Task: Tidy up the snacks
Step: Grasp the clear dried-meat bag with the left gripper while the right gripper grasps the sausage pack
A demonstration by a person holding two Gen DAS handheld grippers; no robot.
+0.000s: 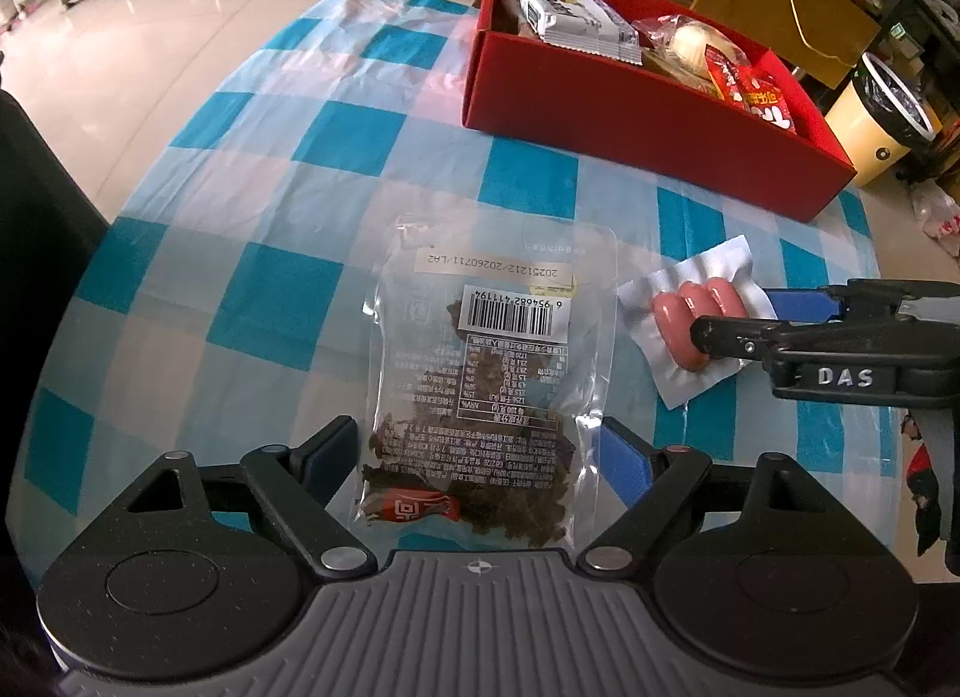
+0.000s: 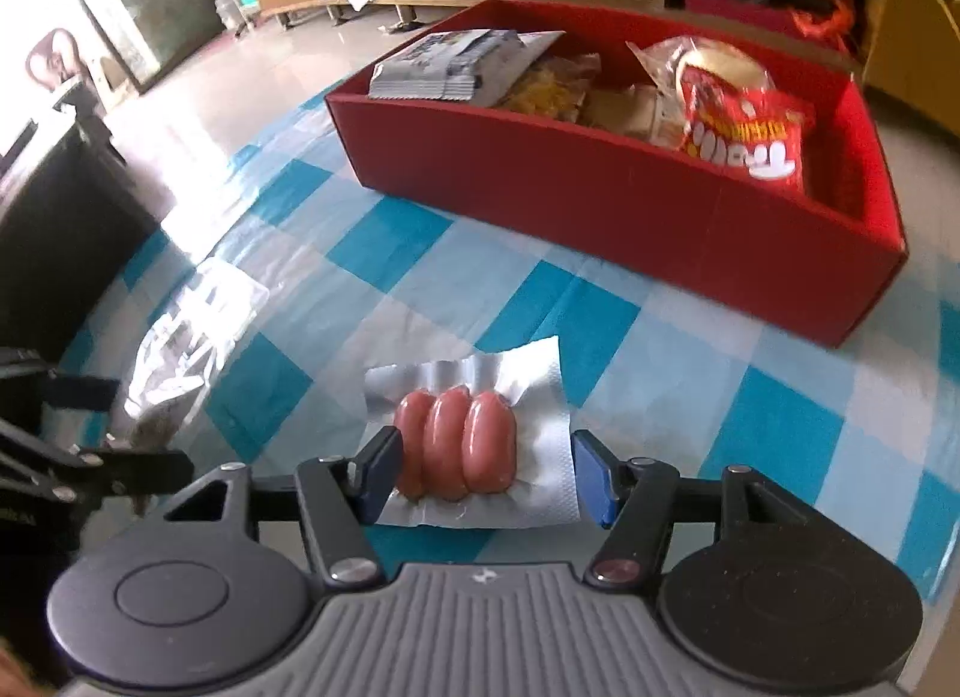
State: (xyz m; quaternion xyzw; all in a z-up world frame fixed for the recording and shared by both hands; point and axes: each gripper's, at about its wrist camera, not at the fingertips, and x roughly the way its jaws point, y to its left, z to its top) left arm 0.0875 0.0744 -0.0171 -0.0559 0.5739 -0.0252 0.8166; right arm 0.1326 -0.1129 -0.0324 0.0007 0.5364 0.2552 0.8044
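The clear dried-snack bag [image 1: 480, 397] lies flat between the left gripper [image 1: 480, 457] pads, which are held apart. The sausage pack [image 2: 465, 445] sits between the right gripper [image 2: 483, 475] pads, not yet squeezed. Both should be pinched gently, then carried to the red box [image 2: 600, 199].

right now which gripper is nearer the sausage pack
Right. The right gripper straddles the sausage pack, a finger on each side. The left gripper sits beside it over the clear dried-snack bag.
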